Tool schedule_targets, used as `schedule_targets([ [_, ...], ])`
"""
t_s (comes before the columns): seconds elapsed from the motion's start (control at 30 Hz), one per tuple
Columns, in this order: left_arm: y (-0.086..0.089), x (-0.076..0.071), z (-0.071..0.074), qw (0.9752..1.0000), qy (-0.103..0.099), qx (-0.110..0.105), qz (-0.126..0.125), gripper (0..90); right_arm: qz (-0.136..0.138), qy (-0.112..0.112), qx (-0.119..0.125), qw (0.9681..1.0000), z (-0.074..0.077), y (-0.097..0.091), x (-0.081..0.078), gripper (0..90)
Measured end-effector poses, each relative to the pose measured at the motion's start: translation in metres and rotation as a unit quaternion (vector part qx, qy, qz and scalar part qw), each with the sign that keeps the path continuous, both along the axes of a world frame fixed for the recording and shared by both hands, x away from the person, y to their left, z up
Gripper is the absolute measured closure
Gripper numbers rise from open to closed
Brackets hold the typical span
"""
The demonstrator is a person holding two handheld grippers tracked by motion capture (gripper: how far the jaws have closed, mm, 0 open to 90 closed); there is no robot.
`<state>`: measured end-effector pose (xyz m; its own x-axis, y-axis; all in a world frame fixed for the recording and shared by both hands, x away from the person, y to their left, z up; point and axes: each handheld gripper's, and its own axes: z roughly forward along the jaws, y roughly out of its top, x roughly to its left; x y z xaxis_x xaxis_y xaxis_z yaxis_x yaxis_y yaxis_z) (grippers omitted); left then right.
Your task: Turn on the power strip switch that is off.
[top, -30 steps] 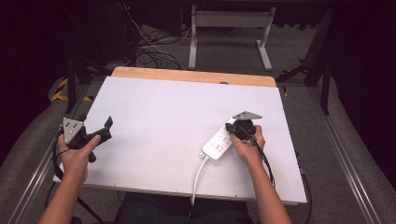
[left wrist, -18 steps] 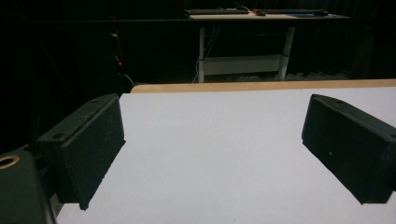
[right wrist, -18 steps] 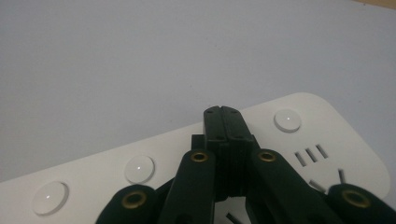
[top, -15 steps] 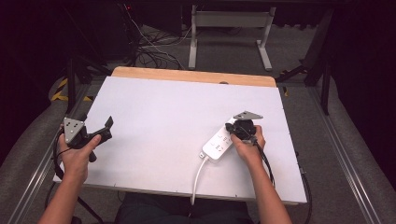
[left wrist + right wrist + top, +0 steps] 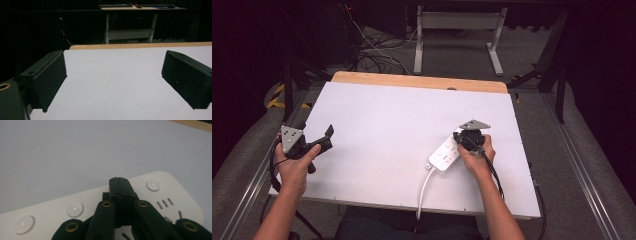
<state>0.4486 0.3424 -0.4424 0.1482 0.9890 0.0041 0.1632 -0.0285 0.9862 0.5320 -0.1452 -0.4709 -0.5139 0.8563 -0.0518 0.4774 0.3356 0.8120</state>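
The right hand-held gripper (image 5: 119, 181), jaws pressed together, rested on the rigid, light power strip (image 5: 445, 156) at its 2 o'clock end.

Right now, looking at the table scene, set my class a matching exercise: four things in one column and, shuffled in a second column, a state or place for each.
Things:
1. left gripper
2. right gripper
3. power strip
4. white cable

States or places:
A. jaws shut together, tips over the strip
B. runs from the strip off the table's near edge
C. jaws wide apart, nothing between them
D. lies flat on the white tabletop, under the person's right hand

Pairs: 1-C, 2-A, 3-D, 4-B
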Motion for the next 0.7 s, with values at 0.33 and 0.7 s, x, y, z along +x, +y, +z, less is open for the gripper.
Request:
schedule_targets([
  [0.33, -0.001, 0.001, 0.000, 1.0000, 0.002, 0.000, -0.001, 6.4, -0.003, -0.002, -0.006, 1.0000, 0.004, -0.004, 0.000, 90.0],
  [0.7, 0.000, 0.001, 0.001, 1.0000, -0.004, -0.006, 0.003, 6.4, -0.005, -0.028, 0.060, 0.9978, 0.017, -0.030, -0.016, 90.0],
])
